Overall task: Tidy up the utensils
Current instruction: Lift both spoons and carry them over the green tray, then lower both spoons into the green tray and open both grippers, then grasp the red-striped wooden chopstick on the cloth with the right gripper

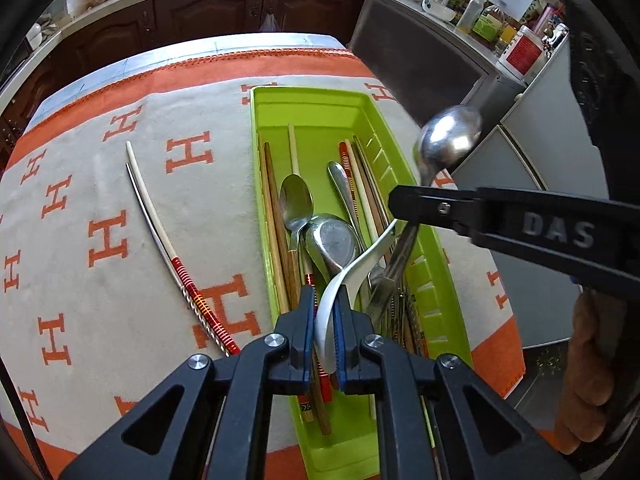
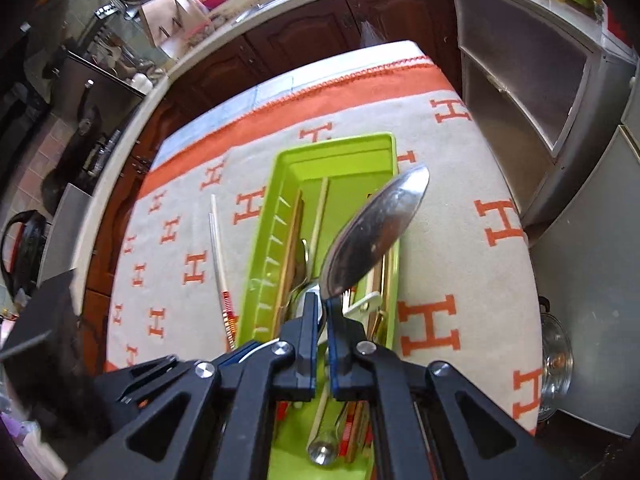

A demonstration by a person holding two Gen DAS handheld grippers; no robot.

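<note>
Our left gripper point(image 1: 325, 322) pinches a white spoon point(image 1: 352, 270) over the green tray point(image 1: 320, 98); our right gripper point(image 2: 323, 312), at three o'clock, pinches a steel spoon point(image 2: 374, 236).

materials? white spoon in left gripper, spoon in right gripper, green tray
White spoon: glossy, opaque, likely ceramic or melamine; smooth sheen. Spoon in right gripper: polished metal, probably stainless; mirror-like bowl with scuffs. Green tray: moulded plastic, semi-gloss; uniform colour, moulded ribs.

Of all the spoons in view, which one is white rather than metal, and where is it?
The white spoon pinched in the left gripper over the green tray. The others are shiny metal, including the one in the right gripper.
</note>
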